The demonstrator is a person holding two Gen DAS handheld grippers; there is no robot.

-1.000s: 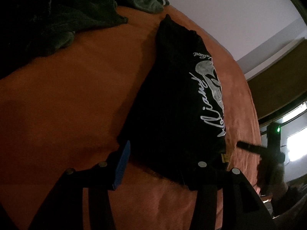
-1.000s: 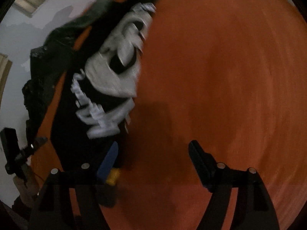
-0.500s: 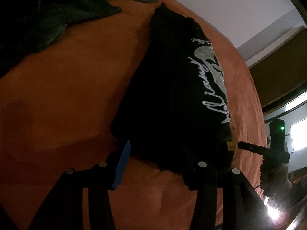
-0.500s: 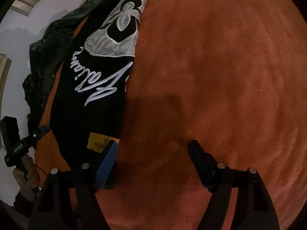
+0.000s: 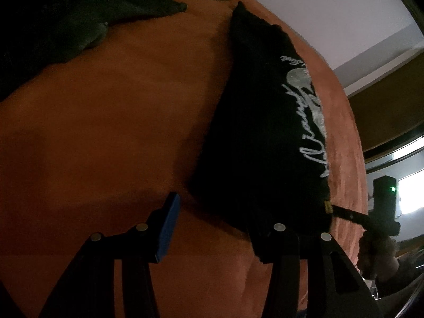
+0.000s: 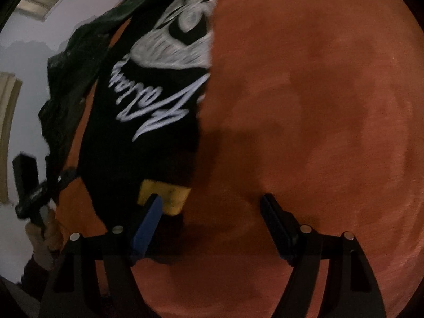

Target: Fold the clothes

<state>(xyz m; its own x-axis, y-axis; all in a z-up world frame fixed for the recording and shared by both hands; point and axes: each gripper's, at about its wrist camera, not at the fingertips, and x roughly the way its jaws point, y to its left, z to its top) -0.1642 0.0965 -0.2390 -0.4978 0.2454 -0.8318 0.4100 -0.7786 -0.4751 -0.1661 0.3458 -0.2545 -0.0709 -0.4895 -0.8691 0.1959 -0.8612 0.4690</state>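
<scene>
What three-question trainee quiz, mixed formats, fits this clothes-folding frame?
1. True or false: the black shirt lies on an orange surface.
2. Multiple choice: the yellow tag at the shirt's near edge shows right by the A) left gripper B) right gripper C) dark green garment.
3. Fill in: both grippers' jaws stand ____, with no cloth pinched between them.

Key: 1 true; 2 B; 3 open.
</scene>
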